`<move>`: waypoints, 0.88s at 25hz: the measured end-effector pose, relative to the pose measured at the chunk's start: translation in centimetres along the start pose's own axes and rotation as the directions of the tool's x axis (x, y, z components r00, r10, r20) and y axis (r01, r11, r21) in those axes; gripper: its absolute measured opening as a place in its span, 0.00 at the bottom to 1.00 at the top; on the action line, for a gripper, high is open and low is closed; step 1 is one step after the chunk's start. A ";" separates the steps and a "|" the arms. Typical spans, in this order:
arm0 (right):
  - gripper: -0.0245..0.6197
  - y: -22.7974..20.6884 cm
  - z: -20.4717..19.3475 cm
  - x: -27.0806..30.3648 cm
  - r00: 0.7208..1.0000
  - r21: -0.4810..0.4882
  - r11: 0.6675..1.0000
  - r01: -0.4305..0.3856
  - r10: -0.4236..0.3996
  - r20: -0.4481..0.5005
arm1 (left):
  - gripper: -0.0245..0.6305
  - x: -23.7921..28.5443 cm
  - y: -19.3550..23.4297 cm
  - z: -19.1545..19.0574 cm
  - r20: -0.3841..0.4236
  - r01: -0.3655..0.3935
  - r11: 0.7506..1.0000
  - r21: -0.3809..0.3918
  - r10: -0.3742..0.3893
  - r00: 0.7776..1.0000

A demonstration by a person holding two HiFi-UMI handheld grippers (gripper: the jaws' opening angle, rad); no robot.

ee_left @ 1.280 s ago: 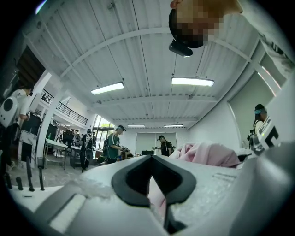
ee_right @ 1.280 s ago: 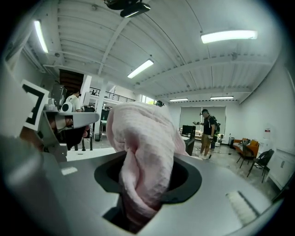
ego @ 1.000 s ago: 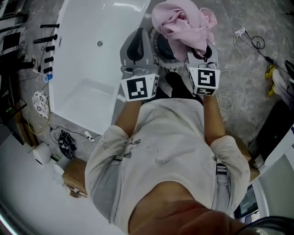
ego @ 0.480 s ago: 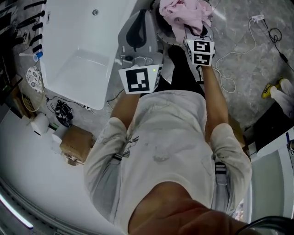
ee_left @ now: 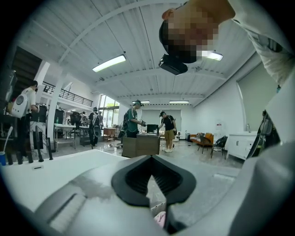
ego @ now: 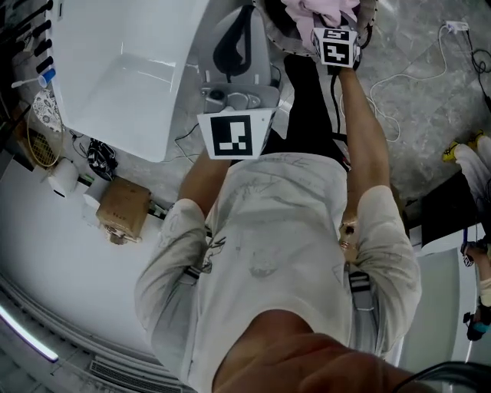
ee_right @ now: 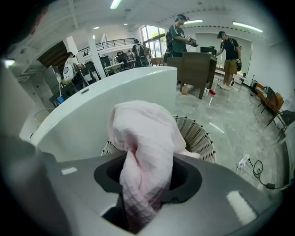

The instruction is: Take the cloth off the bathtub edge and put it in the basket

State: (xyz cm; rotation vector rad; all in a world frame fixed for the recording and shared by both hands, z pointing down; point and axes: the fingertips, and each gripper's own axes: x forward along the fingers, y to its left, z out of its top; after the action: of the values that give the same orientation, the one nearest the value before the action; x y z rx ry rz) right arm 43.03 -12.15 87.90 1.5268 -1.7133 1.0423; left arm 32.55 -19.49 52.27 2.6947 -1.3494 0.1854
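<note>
A pink cloth (ee_right: 143, 133) hangs bunched between the jaws of my right gripper (ee_right: 147, 173), which is shut on it. In the head view the cloth (ego: 318, 9) lies at the top edge, over the round wicker basket (ego: 371, 17), just beyond the right gripper (ego: 331, 29). The right gripper view shows the basket (ee_right: 199, 134) directly behind the cloth, beside the white bathtub (ee_right: 115, 99). My left gripper (ego: 244, 19) hovers beside the bathtub (ego: 123, 69), left of the basket. Its jaws (ee_left: 152, 162) are shut and hold nothing.
White cables (ego: 399, 73) trail over the grey floor right of the basket. A cardboard box (ego: 123, 209) and small clutter sit at the tub's near end. Black tools (ego: 31, 42) line the far left. People stand at a desk (ee_left: 140, 145) far off.
My right gripper has sunk with the pink cloth towards the basket and now sits at the picture's top edge. The left gripper has dropped a little. The head view has shifted.
</note>
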 end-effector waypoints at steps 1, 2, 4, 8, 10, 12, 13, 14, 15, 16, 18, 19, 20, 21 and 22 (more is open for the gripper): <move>0.32 0.0 -0.7 1.1 1.000 -0.003 1.000 -0.002 0.002 -0.026 | 0.04 0.1 0.0 -0.6 -0.007 0.002 1.000 0.002 -0.002 1.000; 0.32 -0.1 -1.4 2.1 0.999 -0.007 1.000 -0.003 0.003 -0.053 | 0.04 0.3 0.1 -1.2 -0.014 0.006 1.000 0.005 -0.006 1.000; 0.32 -0.4 -3.0 4.1 0.994 -0.010 1.000 -0.003 0.002 -0.106 | 0.04 0.6 0.0 -2.2 -0.027 0.014 1.000 0.006 -0.013 1.000; 0.32 -1.2 -5.8 6.8 0.980 0.008 1.000 0.000 0.002 -0.199 | 0.04 0.8 -0.4 -3.8 -0.053 0.017 1.000 -0.001 -0.017 0.998; 0.32 -1.3 -6.6 7.3 0.973 0.018 1.000 0.002 0.002 -0.230 | 0.04 0.8 -0.4 -4.2 -0.064 0.019 1.000 -0.003 -0.019 0.998; 0.33 -1.4 -7.0 7.6 0.970 0.028 1.000 0.007 0.000 -0.245 | 0.04 0.8 -0.5 -4.5 -0.073 0.021 1.000 -0.006 -0.021 0.997; 0.33 -1.3 -7.1 7.7 0.968 0.032 0.999 0.008 0.001 -0.251 | 0.04 0.7 -0.5 -4.6 -0.077 0.022 1.000 -0.006 -0.022 0.997; 0.34 -1.3 -7.2 7.8 0.966 0.036 0.999 0.007 0.003 -0.258 | 0.04 0.7 -0.6 -4.7 -0.080 0.023 1.000 -0.008 -0.023 0.997; 0.36 -1.2 -7.5 7.9 0.963 0.040 0.999 0.005 0.006 -0.268 | 0.04 0.7 -0.7 -4.7 -0.082 0.024 1.000 -0.009 -0.024 0.996; 0.39 -1.2 -7.8 8.1 0.961 0.041 0.999 0.002 0.009 -0.278 | 0.04 0.8 -0.7 -4.7 -0.082 0.024 1.000 -0.008 -0.025 0.996; 0.42 -1.2 -8.1 8.2 0.957 0.034 0.999 -0.006 0.015 -0.289 | 0.04 0.9 -0.7 -4.6 -0.080 0.020 1.000 -0.008 -0.021 0.997; 0.44 -1.0 -8.1 8.2 0.956 0.029 1.000 -0.012 0.020 -0.291 | 0.04 1.0 -0.6 -4.5 -0.079 0.014 1.000 -0.010 -0.015 0.997; 0.46 -0.8 -8.2 8.0 0.955 0.026 0.999 -0.018 0.025 -0.295 | 0.04 1.0 -0.4 -4.4 -0.077 0.007 1.000 -0.014 -0.008 0.997; 0.47 -0.7 -8.3 7.8 0.954 0.025 0.999 -0.023 0.030 -0.299 | 0.04 1.0 -0.3 -4.3 -0.074 0.002 1.000 -0.018 -0.004 0.997; 0.47 -0.7 -8.4 7.6 0.953 0.024 0.999 -0.025 0.032 -0.301 | 0.04 1.0 -0.3 -4.2 -0.071 0.000 1.000 -0.021 -0.001 0.997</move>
State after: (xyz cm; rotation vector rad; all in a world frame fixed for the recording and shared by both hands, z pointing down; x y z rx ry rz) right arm 42.08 -8.76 98.72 1.2804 -1.5185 1.2406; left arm 33.14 -19.44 56.53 2.6446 -1.3231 0.2628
